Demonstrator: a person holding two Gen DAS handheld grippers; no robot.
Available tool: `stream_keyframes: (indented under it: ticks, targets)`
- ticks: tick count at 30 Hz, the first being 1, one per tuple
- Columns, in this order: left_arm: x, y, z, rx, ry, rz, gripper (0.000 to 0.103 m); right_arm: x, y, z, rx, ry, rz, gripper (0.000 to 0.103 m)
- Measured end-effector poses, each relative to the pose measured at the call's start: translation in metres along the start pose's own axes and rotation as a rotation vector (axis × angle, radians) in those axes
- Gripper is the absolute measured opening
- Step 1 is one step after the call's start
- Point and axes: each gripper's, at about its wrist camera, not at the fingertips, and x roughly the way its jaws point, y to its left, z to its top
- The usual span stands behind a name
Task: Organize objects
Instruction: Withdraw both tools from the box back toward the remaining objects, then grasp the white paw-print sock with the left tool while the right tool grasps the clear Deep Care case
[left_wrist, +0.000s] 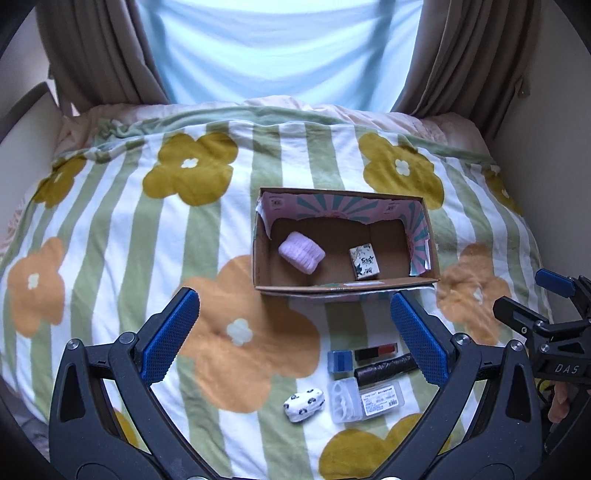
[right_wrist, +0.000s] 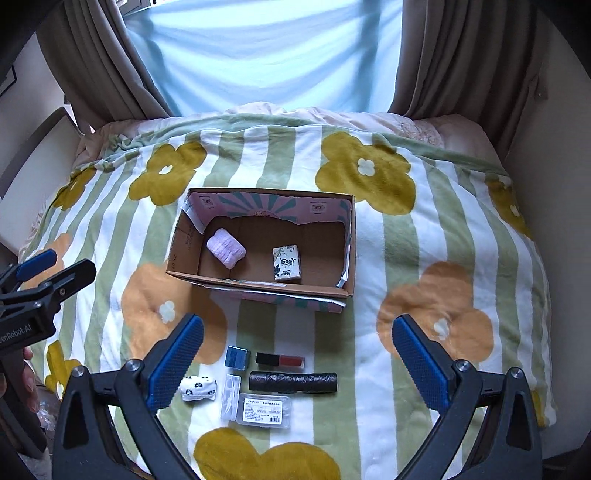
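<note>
Both tongs held wide apart above a flower-patterned blanket, nothing between the blue pads. Left gripper empty over the orange flower and the near edge of the cardboard box; right gripper empty over the row of loose things.

Seen only from the left wrist: the right tool's black frame at the far right edge, lettered "DAS", with fingertips of a hand behind it. Seen only from the right wrist: the left tool's frame at the far left edge, lettered "enRobot.AI", part of a hand beneath it, and the printed outer face of the box's near wall. Shared by both: brown curtains flanking a pale bright window.

Inside the box, two things: one lilac rolled cloth toward the left, one white printed packet near the middle, well apart.

Outside, on the blanket just in front of the box, six things close together: one blue cube, one black-and-red bar, one dark roll, one white pouch with dark prints, one small clear case, one flat clear case with a label. Clear cases touching side by side; roll just behind the labelled one.
</note>
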Motion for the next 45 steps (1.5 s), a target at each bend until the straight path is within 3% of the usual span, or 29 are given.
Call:
stream_keyframes:
  ticks: [8,23,32,45]
  targets:
    - [-0.019,0.015,-0.058,-0.037,0.024,0.002,0.103,-0.018,-0.005,-0.042,0.039,-0.019,-0.007,0.102]
    - [-0.006,0.017,-0.092,-0.027,0.081,-0.039,0.103,-0.013,0.007,-0.079,-0.026,-0.027,0.027,0.102]
    - [0.034,0.015,-0.126,0.018,0.165,-0.068,0.102,0.027,0.022,-0.127,-0.063,0.025,0.028,0.102]
    - [0.132,0.004,-0.185,0.154,0.277,-0.134,0.098,0.112,0.038,-0.193,-0.034,0.125,0.009,0.102]
